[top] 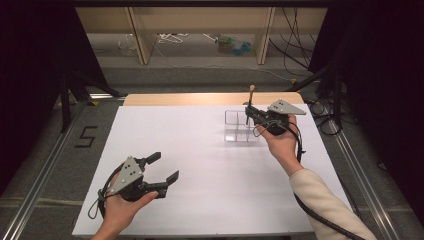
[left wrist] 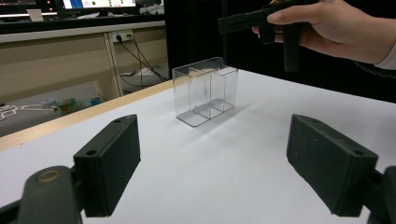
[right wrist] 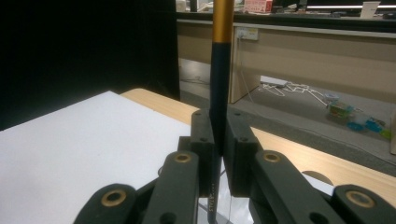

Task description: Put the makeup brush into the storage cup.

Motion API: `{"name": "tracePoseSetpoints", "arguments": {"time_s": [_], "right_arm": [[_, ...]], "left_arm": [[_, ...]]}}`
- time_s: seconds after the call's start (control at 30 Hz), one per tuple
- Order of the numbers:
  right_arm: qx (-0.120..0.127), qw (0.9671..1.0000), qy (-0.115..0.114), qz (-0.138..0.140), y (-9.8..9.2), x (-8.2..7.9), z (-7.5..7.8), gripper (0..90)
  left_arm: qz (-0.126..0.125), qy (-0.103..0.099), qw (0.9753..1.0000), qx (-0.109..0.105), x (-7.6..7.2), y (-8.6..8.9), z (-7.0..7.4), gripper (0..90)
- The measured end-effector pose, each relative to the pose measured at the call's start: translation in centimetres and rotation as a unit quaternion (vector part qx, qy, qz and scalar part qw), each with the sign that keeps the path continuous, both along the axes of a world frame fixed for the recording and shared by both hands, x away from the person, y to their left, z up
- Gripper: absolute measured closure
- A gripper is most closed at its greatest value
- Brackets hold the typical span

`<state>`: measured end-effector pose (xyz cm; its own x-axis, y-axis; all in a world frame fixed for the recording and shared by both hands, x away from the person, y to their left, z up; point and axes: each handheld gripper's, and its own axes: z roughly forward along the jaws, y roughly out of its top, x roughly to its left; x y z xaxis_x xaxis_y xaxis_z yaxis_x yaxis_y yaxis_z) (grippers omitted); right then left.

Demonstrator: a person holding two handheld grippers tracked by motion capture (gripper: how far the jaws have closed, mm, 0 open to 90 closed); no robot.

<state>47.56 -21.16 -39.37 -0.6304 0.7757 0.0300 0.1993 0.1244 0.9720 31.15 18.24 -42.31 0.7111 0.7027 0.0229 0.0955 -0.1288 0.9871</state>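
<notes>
The step in hand looks like placing a slim stick-like item, probably a pen or brush (top: pixel 249 102), into the clear compartmented holder (top: pixel 241 127) that stands on the white counter (top: pixel 190 165) toward its far right. The right tool (top: pixel 248 113) has its jaws clamped tight on the item's dark shaft, which stands upright between them; in the right gripper view the shaft (right wrist: pixel 217 93) is dark below and gold-orange above, and its very top runs out of the picture. In the high view the right tool hangs directly over the holder, with the item's lower end at or just inside the holder's top, though I cannot tell which compartment it sits above, since the clear walls blur together there. The next move, by my reading, calls for a straight descent, keeping the shaft vertical so its tip clears the thin dividers, then parting the jaws only once the tip rests on the bottom. The left tool (top: pixel 163 167) is well apart at the near left of the counter, jaws spread wide and gripping nothing, hovering just above the surface; from its own view the holder (left wrist: pixel 203 90) stands ahead with its compartments apparently empty.
</notes>
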Motion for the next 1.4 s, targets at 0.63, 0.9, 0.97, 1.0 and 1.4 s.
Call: {"name": "tracePoseSetpoints", "arguments": {"time_s": [0.63,0.9,0.97,1.0,1.4], "right_arm": [[0.002,1.0000,0.000,-0.007,-0.1,0.5,0.0,83.9],[0.004,1.0000,-0.002,-0.009,-0.1,0.7,-0.1,84.0],[0.004,0.9999,-0.003,-0.009,-0.1,0.7,-0.1,84.0],[0.004,0.9999,-0.003,-0.010,-0.1,0.8,-0.1,83.9],[0.004,0.9999,-0.004,-0.013,0.0,1.1,0.0,83.9]], "left_arm": [[0.002,0.004,1.0000,-0.003,0.0,0.0,0.0,17.4],[0.002,0.002,1.0000,-0.001,0.0,0.0,0.0,17.5],[0.001,0.002,1.0000,0.000,0.0,0.0,0.0,17.5],[0.001,0.002,1.0000,0.000,0.0,0.0,0.0,17.5],[0.001,0.002,1.0000,0.000,0.0,0.0,0.0,17.5]]}}
